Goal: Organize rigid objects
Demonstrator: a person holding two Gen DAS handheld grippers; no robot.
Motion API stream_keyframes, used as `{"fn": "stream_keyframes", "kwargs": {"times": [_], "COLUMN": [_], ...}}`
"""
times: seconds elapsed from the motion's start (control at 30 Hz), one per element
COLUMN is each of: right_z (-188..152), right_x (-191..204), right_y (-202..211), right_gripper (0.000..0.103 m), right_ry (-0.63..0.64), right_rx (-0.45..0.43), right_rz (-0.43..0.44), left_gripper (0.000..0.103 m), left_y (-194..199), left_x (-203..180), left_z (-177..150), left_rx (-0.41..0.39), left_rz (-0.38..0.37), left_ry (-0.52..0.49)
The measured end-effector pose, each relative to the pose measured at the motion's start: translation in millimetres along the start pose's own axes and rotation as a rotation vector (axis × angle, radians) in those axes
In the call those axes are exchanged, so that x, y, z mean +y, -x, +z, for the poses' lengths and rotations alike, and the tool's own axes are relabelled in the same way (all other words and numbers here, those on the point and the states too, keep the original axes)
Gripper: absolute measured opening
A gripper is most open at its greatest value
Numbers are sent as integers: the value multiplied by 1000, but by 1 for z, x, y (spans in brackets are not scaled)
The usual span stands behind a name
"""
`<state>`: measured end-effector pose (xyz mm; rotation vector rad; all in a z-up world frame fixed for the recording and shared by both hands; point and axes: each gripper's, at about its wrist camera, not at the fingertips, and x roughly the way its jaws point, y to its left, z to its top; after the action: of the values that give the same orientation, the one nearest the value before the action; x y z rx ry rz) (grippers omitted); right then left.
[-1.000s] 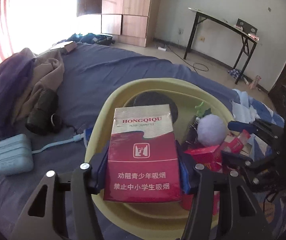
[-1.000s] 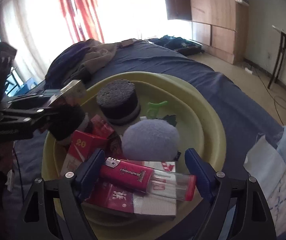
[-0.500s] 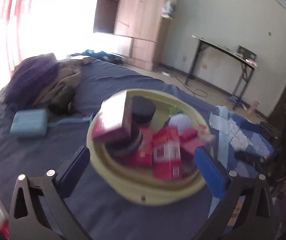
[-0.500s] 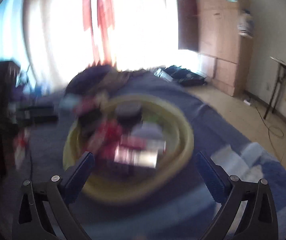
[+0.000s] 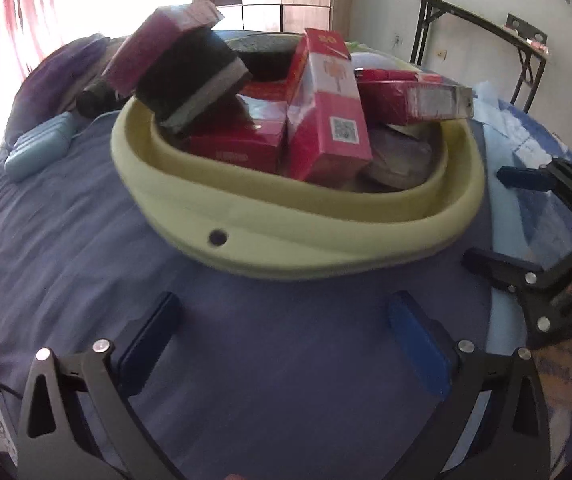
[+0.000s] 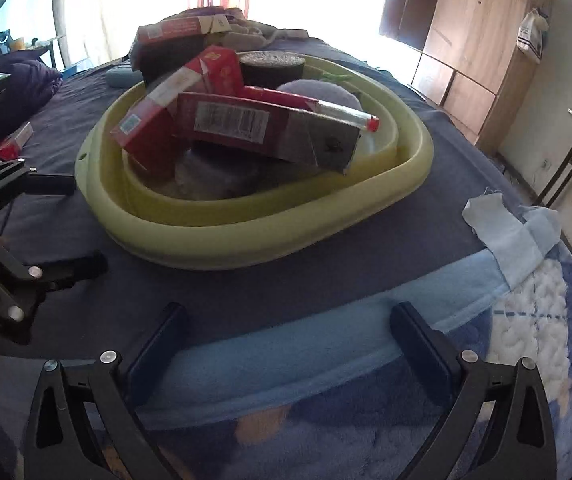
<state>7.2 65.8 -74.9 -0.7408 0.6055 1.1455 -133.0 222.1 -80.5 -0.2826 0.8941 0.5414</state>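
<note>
A bed under a dark blue sheet (image 5: 65,248) fills the room's middle, with a bright curtained window and a wooden wardrobe (image 6: 482,48) behind it. Both grippers point steeply down at the bedding, close to it. The left gripper (image 5: 286,344) has its jaws spread wide with only bare sheet between them; the right gripper (image 6: 290,344) is just as wide, empty, over the pale blue edge of a blanket (image 6: 326,344). A second ago the left gripper clamped a red cigarette pack over the basin and the right one straddled a red-capped tube; since then both sets of jaws have opened fully, let go, and drawn back and down. Ahead of both grippers sits the yellow-green basin (image 5: 286,240), heaped. A tall red carton (image 5: 326,120) stands tilted at its centre, a black-and-white sponge (image 5: 193,80) leans on the rim ahead to the left, and a long red box (image 6: 261,132) lies across the pile with the clear tube (image 6: 346,114) resting on it.
</note>
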Motion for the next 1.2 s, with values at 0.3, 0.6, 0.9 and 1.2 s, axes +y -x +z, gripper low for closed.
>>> {"fn": "stream_keyframes", "kwargs": {"times": [0.3,0.6,0.9,1.2], "right_z": [6,4,4,4], "right_x": [-2,-1,-2,-1], "right_y": [-13,-9,-10,-10], "right_gripper": [103,103,103,103], "right_ry": [-30,-21,-23,-22], "right_rx": [6,8,8,8], "right_rz": [-18,-19,-17,-19], "left_gripper": [103,103,103,103], "left_y": [-7,-7,-4,-4], "left_x": [-13,-13,-10,-10], "left_z": [10,11,7,7], "left_rx": [-6,2,0,0], "left_rz": [54,21,23,24], "left_ry": [13,29,26,26]}}
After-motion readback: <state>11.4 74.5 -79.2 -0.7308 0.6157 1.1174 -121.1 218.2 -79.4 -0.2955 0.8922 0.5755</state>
